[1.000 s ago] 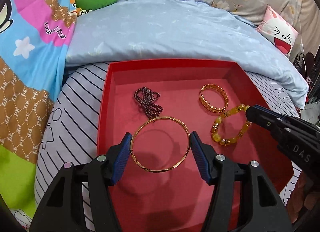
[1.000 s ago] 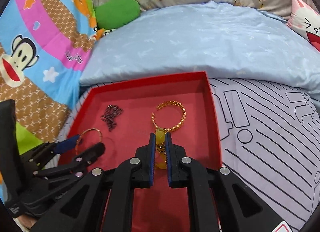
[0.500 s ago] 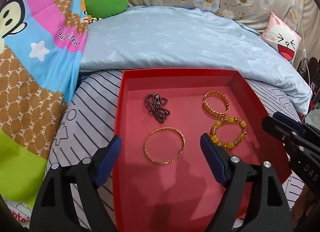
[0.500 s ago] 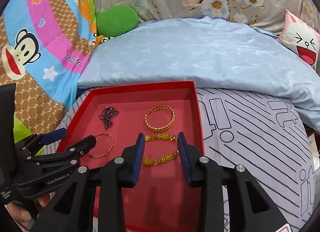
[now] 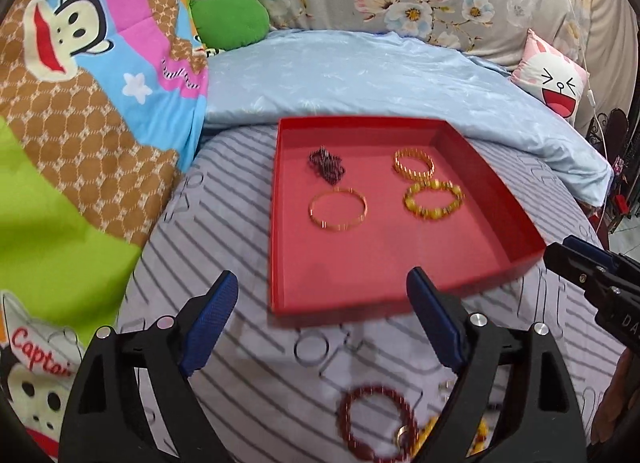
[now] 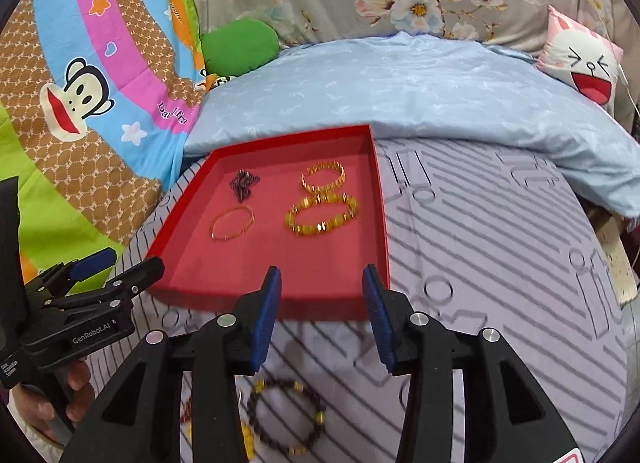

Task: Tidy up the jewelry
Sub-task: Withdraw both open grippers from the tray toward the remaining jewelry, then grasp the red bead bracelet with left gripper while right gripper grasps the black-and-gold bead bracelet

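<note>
A red tray (image 5: pixel 400 295) (image 6: pixel 280 303) lies on the striped sheet. In it lie a thin gold bangle (image 5: pixel 337 208) (image 6: pixel 232 222), a dark bead string (image 5: pixel 327 164) (image 6: pixel 243 184), a gold link bracelet (image 5: pixel 413 163) (image 6: pixel 323 177) and a yellow bead bracelet (image 5: pixel 433 198) (image 6: pixel 322 214). My left gripper (image 5: pixel 322 321) (image 6: pixel 116 267) is open and empty in front of the tray. My right gripper (image 6: pixel 320 319) (image 5: pixel 576 259) is open and empty at the tray's near edge. On the sheet below lie a red bead bracelet (image 5: pixel 376 423) and a dark bead bracelet (image 6: pixel 286 417).
A light blue quilt (image 5: pixel 380 71) lies behind the tray. A cartoon blanket (image 5: pixel 80 103) covers the left side. A green cushion (image 5: pixel 230 19) and a pink rabbit pillow (image 5: pixel 554 71) sit at the back. More yellow beads (image 5: pixel 424 435) lie beside the red bracelet.
Both grippers have opened and let go of the gold bangle and the yellow bead bracelet, which now lie in the tray. Both have pulled back toward me past the tray's near edge.
</note>
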The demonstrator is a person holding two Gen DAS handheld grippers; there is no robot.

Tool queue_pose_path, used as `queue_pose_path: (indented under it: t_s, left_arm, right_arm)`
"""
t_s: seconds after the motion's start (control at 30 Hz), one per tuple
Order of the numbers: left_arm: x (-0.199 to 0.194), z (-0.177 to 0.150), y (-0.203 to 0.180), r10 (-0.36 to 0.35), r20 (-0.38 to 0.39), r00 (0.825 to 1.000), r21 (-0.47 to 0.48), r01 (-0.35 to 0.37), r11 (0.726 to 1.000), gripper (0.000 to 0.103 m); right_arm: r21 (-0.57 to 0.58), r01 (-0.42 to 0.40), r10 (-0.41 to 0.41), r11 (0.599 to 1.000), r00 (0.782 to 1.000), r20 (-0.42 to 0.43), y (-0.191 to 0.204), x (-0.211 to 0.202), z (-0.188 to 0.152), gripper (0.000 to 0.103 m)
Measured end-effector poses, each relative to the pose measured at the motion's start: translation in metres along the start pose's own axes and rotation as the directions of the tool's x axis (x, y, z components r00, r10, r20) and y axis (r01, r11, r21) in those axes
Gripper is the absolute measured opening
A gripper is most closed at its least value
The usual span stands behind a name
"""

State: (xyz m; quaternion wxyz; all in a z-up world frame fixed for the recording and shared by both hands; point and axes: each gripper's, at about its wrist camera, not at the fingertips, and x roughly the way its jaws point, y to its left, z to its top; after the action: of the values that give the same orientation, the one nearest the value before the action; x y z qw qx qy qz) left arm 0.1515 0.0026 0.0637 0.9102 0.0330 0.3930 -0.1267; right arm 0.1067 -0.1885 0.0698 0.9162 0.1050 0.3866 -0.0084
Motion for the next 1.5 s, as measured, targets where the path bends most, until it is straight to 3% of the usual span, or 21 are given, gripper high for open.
queue_pose_path:
  t_s: [0.37,0.5,1.03,1.27,1.5]
  left_arm:
    - [-0.013,-0.069,-0.004,0.084,-0.023,0.996,0.002,-0.084,0.996,0.082]
    - [-0.014,-0.086,-0.002,0.073,-0.039,0.997,-0.019,-0.074,0.997,0.082]
    - [0.0,-0.093,0.002,0.08,-0.097,0.992,-0.038,-0.084,0.996,0.077]
    - [0.002,-0.094,0.001,0.078,-0.102,0.992,-0.029,-0.081,0.996,0.075]
    - [0.001,-0.094,-0.005,0.048,-0.09,0.995,-0.003,-0.048,0.999,0.06]
  right_arm:
    - [0.013,0.049,-0.048,0.999,0.996,-0.075,-0.007,-0.008,-0.067,0.042]
    - [0.001,0.068,-0.067,0.998,0.994,-0.081,-0.004,-0.006,-0.08,0.042]
    - [-0.062,0.093,-0.098,0.994,0.991,-0.088,0.015,0.014,-0.09,0.039]
    - [-0.094,0.12,-0.129,0.988,0.988,-0.087,0.019,0.018,-0.089,0.025]
    - [-0.125,0.123,-0.135,0.984,0.987,-0.09,0.024,0.018,-0.09,0.011]
